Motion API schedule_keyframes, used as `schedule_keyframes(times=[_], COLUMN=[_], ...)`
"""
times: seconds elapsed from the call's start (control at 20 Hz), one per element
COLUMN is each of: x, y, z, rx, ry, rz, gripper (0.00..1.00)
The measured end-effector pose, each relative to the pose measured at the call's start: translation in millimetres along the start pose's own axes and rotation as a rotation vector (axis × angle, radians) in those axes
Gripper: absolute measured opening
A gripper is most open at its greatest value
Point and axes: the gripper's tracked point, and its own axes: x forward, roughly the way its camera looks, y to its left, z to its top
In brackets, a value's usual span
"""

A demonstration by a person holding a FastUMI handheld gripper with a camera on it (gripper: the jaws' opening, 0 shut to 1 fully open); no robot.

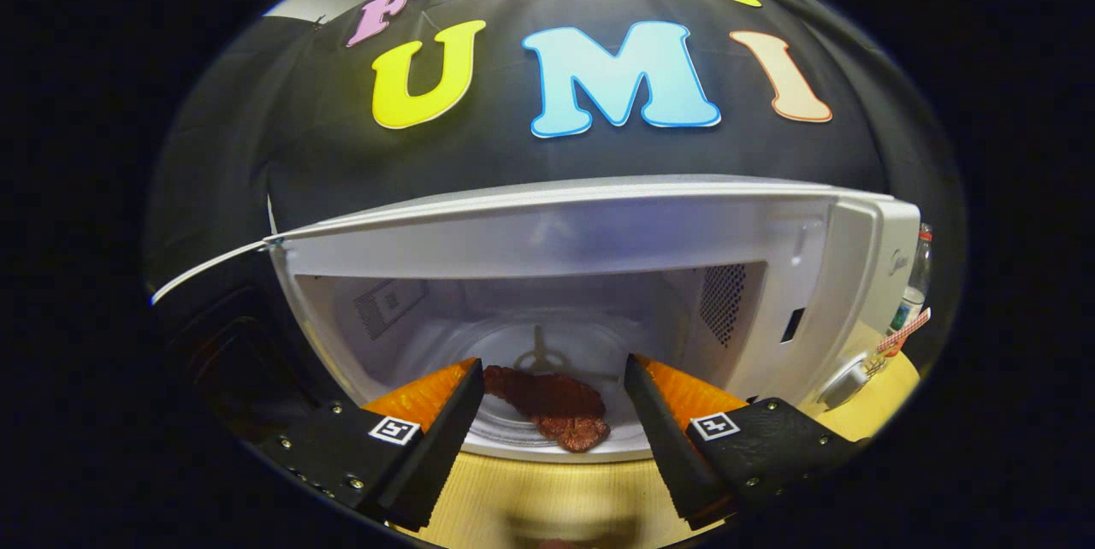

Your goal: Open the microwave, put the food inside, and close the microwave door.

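The food, a dark reddish-brown piece that looks like cooked meat, lies inside the microwave on the glass turntable, toward the front of the cavity. Its near end reaches close to the front edge of the plate. It sits between the two fingers as the gripper view shows them, a little beyond their tips, and neither finger touches it.

The gripper is held with its fingers spread wide apart, empty, just in front of the oven's opening. The left finger's tip stands just beside the left end of the meat and the right finger's tip stands near its right side, with a gap left on each side.

The microwave is white and its cavity is open to the front. A perforated vent panel shows on the right inner wall, and the turntable hub shows behind the food. The door is swung out to the left, dark and seen nearly edge on, with its pale top edge running off leftward. To the right of the cavity is the white control side of the oven.

The oven stands on a light wooden table, which shows below and between the fingers. Beyond the right side of the oven a bottle stands on the table, partly hidden
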Motion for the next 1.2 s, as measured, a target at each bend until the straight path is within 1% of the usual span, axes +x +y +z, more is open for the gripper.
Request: schedule_keyframes(times=[0.2, 0.45, 0.65, 0.75, 0.95, 1.0, 1.05, 1.1, 1.15, 1.2], x=[-54, -127, -176, -201, -248, -257, -267, -276, -284, -292], y=[15, 46, 78, 101, 140, 150, 161, 172, 182, 192], z=[34, 69, 81, 83, 81, 79, 77, 75, 72, 68], rx=[-0.046, -0.029, -0.008, 0.008, -0.003, -0.001, 0.005, 0.008, 0.002, -0.009], ry=[-0.067, -0.122, -0.135, -0.138, -0.152, -0.152, -0.151, -0.150, -0.146, -0.143], rz=[0.048, 0.148, 0.213, 0.271, 0.358, 0.376, 0.399, 0.419, 0.443, 0.461], gripper=[0.99, 0.99, 0.99, 0.99, 0.99, 0.97, 0.90, 0.87, 0.78, 0.74])
